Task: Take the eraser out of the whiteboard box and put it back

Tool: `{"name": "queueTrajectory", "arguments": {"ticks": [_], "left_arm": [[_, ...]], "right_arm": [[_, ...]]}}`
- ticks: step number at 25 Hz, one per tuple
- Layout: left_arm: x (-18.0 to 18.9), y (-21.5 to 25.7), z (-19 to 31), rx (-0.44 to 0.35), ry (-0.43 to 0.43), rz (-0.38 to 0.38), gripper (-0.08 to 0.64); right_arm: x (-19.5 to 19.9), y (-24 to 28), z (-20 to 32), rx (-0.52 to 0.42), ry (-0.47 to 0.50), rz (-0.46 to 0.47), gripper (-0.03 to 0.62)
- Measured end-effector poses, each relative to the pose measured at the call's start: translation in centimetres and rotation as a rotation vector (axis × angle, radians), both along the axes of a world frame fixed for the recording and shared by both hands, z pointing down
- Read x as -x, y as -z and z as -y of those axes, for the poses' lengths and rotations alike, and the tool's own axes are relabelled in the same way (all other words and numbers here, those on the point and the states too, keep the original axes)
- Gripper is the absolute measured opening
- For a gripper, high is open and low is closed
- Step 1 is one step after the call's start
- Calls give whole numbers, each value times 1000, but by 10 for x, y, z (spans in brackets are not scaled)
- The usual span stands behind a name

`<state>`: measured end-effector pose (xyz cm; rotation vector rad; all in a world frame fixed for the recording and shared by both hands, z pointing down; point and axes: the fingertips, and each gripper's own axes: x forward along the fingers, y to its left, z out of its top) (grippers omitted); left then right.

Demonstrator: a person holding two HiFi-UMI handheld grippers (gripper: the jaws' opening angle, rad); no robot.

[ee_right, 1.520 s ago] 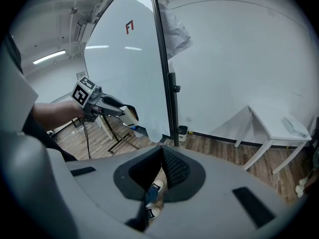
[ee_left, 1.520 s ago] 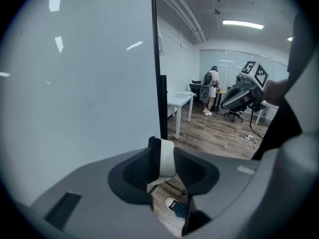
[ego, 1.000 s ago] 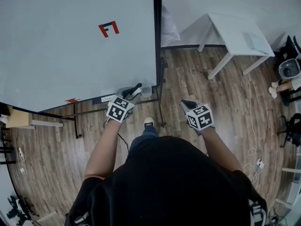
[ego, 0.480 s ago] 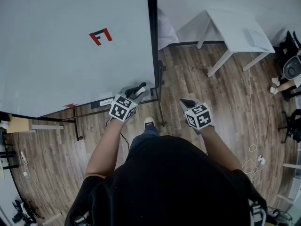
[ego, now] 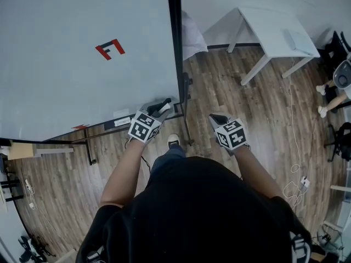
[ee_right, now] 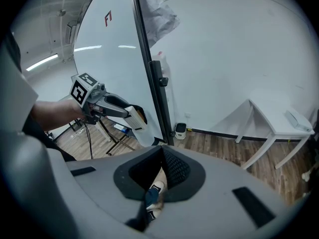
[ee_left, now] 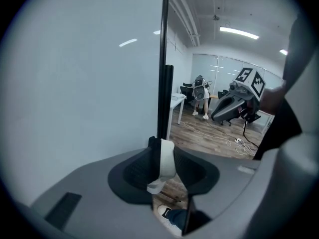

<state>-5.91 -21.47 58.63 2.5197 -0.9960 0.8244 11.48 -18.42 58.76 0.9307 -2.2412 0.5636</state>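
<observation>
My left gripper (ego: pixel 163 108) hangs at the lower right corner of the whiteboard (ego: pixel 82 64), shut on the eraser. The eraser (ee_left: pixel 167 159) is a white block with a dark back, standing upright between the pads. The right gripper view shows the same eraser (ee_right: pixel 134 117) sticking out of the left gripper (ee_right: pixel 130 114) beside the board's black edge post. A pale box (ee_right: pixel 143 137) shows just under the eraser, partly hidden. My right gripper (ego: pixel 219 118) hangs over the wooden floor to the right of the board, its jaws together and empty (ee_right: pixel 161 152).
The board's black post (ego: pixel 174 37) and stand legs (ego: pixel 88 144) rise from the wood floor. A white table (ego: pixel 274 32) stands at the back right, with cables (ego: pixel 293 147) on the floor beside it. My shoe (ego: pixel 173 142) is below the grippers. A person (ee_left: pixel 201 96) stands far off.
The left gripper, with the eraser in it, has sunk a little and come closer to the board's lower right corner. The right gripper has drifted slightly lower.
</observation>
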Motion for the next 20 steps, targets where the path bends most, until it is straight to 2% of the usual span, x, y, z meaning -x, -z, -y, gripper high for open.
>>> {"name": "queueTrajectory", "arguments": {"ticks": [20], "left_arm": [[3, -45, 7, 92, -51, -3, 146]], "right_arm": [[10, -21, 16, 47, -21, -29, -3]]}}
